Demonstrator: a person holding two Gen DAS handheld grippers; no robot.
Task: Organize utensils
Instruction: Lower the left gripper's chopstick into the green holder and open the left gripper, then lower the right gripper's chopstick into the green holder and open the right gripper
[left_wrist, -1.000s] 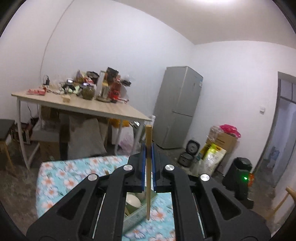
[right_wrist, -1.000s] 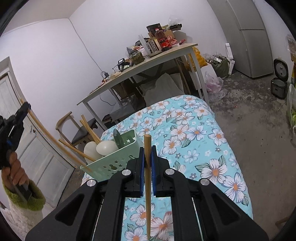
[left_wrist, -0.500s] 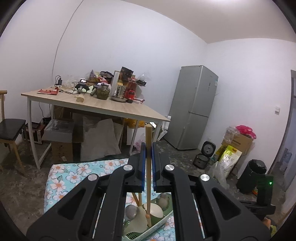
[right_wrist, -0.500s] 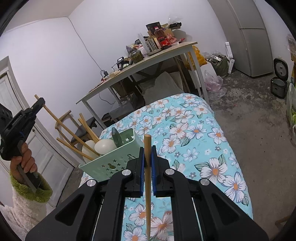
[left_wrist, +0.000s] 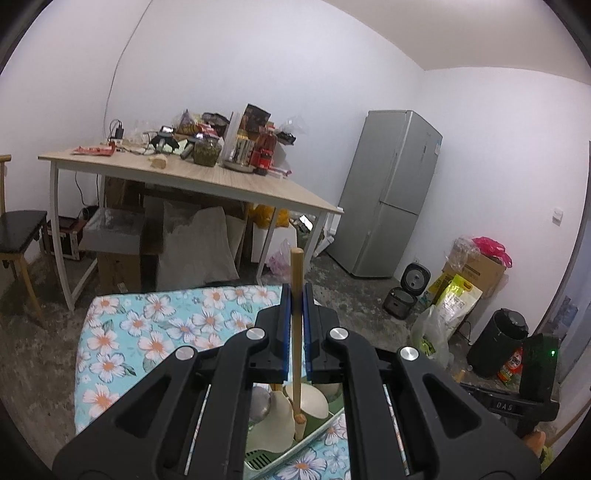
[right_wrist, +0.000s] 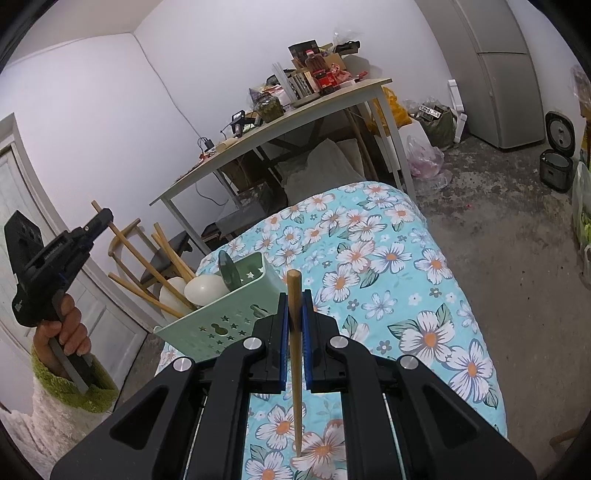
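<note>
Risk in the left wrist view: the left gripper (left_wrist: 295, 332) has its jaws pinching a wooden chopstick (left_wrist: 296, 325) whose lower tip hangs over the green basket (left_wrist: 258, 458); let go off-centre, it could glance off the pale spoon bowls (left_wrist: 314, 402) and fall onto the flowered table (left_wrist: 147, 332). Gripper body hides most of the basket.

From the right wrist view, the right gripper (right_wrist: 294, 332) pinches a second chopstick (right_wrist: 295, 350) above the cloth, beside the basket (right_wrist: 229, 325); a thin stick so held may pivot. The person's hand (right_wrist: 62, 328) is partly cut off, and the basket's contents are hard to count.
</note>
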